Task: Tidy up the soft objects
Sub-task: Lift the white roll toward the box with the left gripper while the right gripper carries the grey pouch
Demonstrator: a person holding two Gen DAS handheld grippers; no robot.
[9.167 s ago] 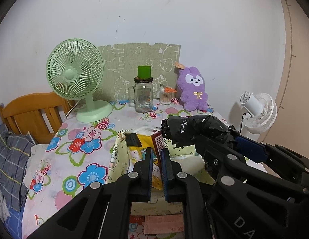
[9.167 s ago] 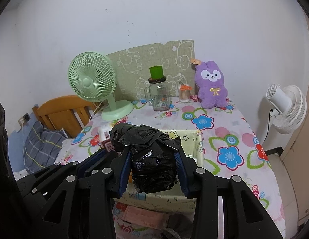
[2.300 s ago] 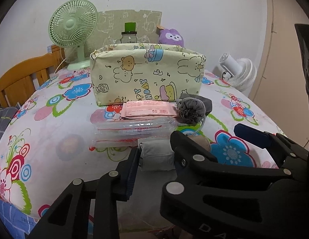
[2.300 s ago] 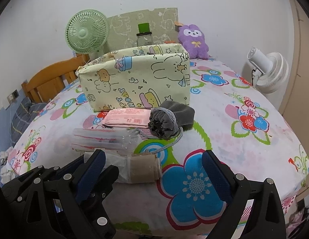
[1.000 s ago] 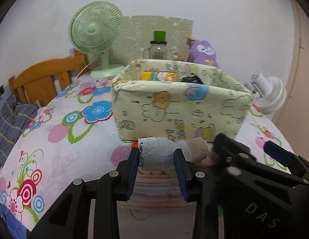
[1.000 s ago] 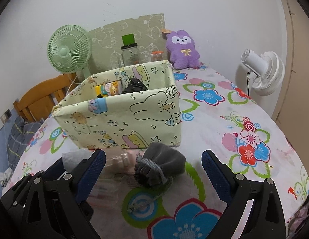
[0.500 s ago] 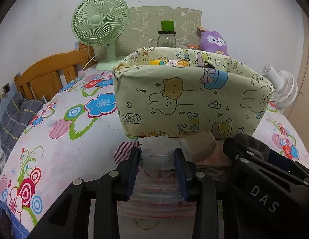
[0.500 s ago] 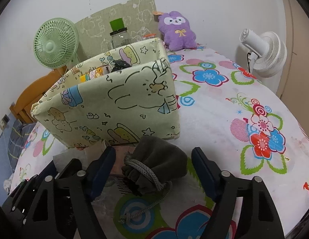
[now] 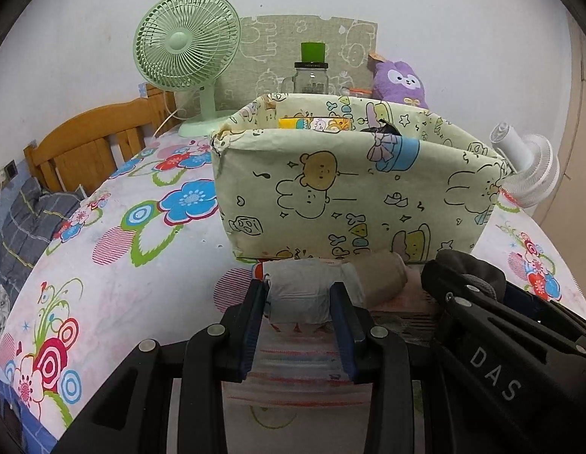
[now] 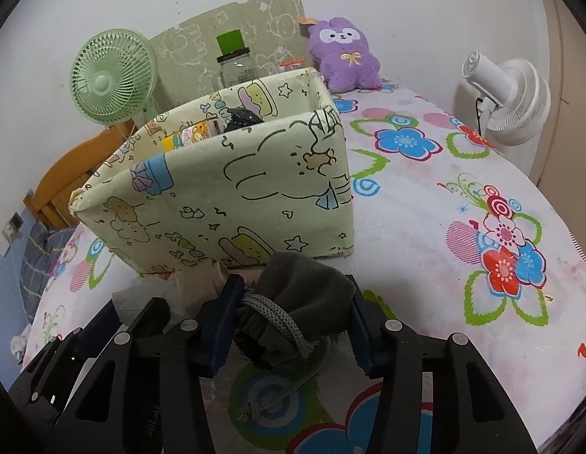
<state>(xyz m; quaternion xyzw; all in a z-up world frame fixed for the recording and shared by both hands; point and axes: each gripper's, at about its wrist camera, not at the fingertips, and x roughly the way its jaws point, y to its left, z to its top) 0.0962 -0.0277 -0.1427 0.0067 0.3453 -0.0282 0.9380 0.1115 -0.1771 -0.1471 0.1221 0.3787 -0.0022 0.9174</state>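
Floral tablecloth (image 9: 103,227) fills the scene, and on it sits the pale yellow cartoon-print fabric box (image 9: 353,196), open at the top with a yellow packet and something black poking up inside; behind it a green desk fan (image 9: 187,45), a purple plush rabbit (image 10: 344,53) against the wall, a glass jar with a green cap (image 9: 311,72), and a white fan (image 10: 508,94) off the table's far edge; now the grippers, both just in front of the box; the left gripper (image 9: 298,299) has its jaws clamped on the rolled grey cloth (image 9: 298,293), which lies across a striped packet, its beige end sticking out to the right; the right gripper (image 10: 293,314) is closing, jaws either side of the dark grey drawstring pouch (image 10: 300,299), pads touching its flanks, cord trailing onto the cloth.
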